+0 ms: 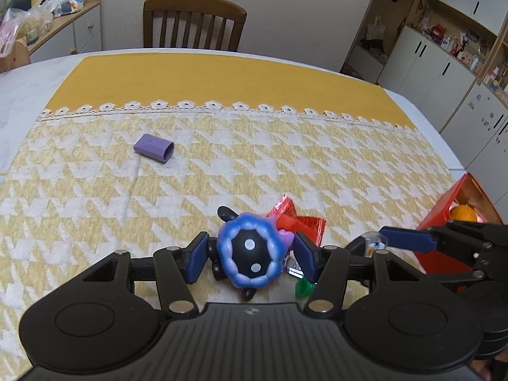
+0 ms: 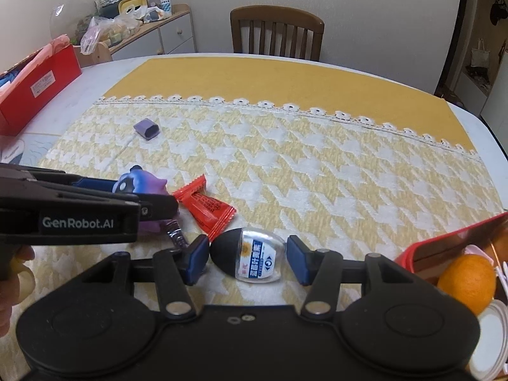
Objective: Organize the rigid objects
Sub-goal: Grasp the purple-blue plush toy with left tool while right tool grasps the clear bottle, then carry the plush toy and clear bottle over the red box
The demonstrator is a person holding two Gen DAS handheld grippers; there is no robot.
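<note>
A round blue and purple toy figure (image 1: 236, 243) with a black face lies on the yellow houndstooth cloth (image 1: 158, 206). My left gripper (image 1: 250, 257) is shut on it, one blue pad on each side. The right wrist view shows a small clear bottle (image 2: 257, 260) with a black cap and a blue label. My right gripper (image 2: 249, 258) is shut on the bottle, pads against cap and base. A purple box (image 1: 154, 150) lies alone farther back on the left. A red snack wrapper (image 2: 206, 206) lies between the toy and the bottle.
A red box (image 2: 444, 244) holding an orange (image 2: 466, 279) stands at the right edge. Another red box (image 2: 38, 85) sits far left on the table. A small green piece (image 1: 304, 289) and a silver wrapper (image 2: 176, 235) lie near the toy. A wooden chair (image 1: 193, 22) stands beyond the table.
</note>
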